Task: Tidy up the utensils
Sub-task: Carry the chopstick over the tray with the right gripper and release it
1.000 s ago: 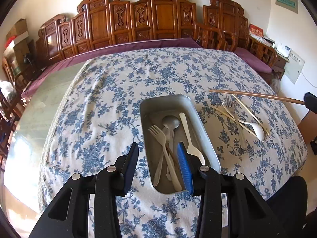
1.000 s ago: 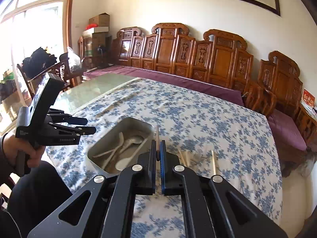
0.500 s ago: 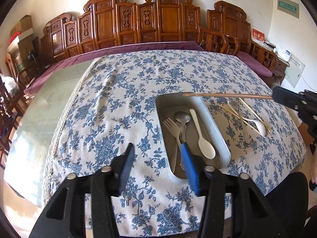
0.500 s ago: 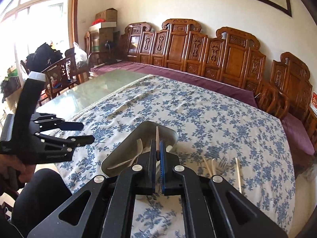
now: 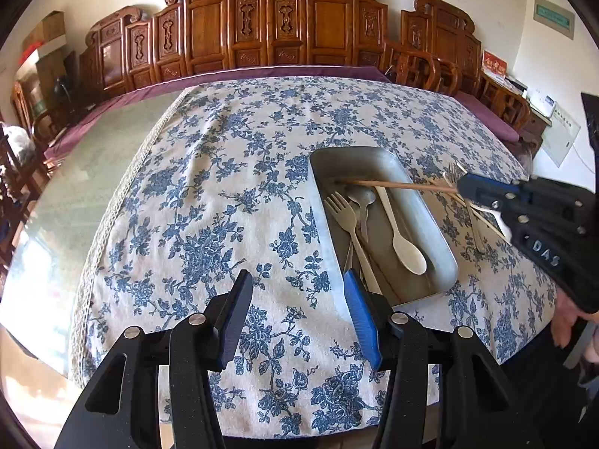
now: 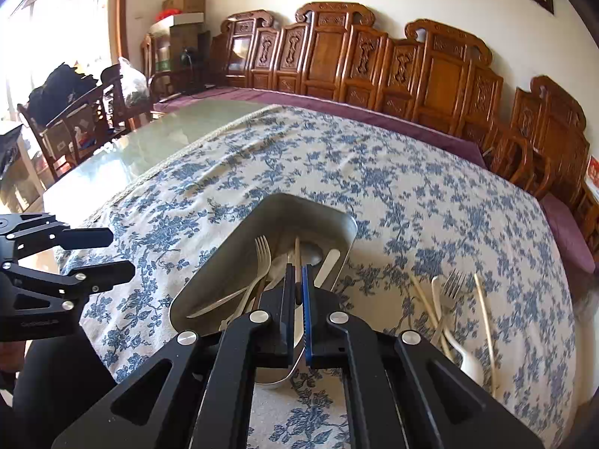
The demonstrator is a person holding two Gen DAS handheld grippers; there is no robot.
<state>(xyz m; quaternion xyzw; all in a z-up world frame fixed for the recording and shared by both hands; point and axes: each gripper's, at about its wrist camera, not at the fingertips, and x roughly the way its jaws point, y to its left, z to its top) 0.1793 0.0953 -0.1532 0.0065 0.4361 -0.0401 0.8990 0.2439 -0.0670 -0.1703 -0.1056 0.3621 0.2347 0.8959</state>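
Right tongs (image 6: 295, 280) clenched on chopstick (image 5: 397, 185) over tray (image 5: 441, 247); left tongs (image 5: 295, 314) released, empty.

Chopstick (image 6: 297, 262) base hidden, perhaps, behind right gripper (image 6: 295, 312).

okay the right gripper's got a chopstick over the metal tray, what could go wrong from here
1. The right gripper pinches the chopstick near one end, so the long free end could swing and knock the fork or spoon in the tray.
2. Released crosswise, it may rest on the rim and roll onto the tablecloth.
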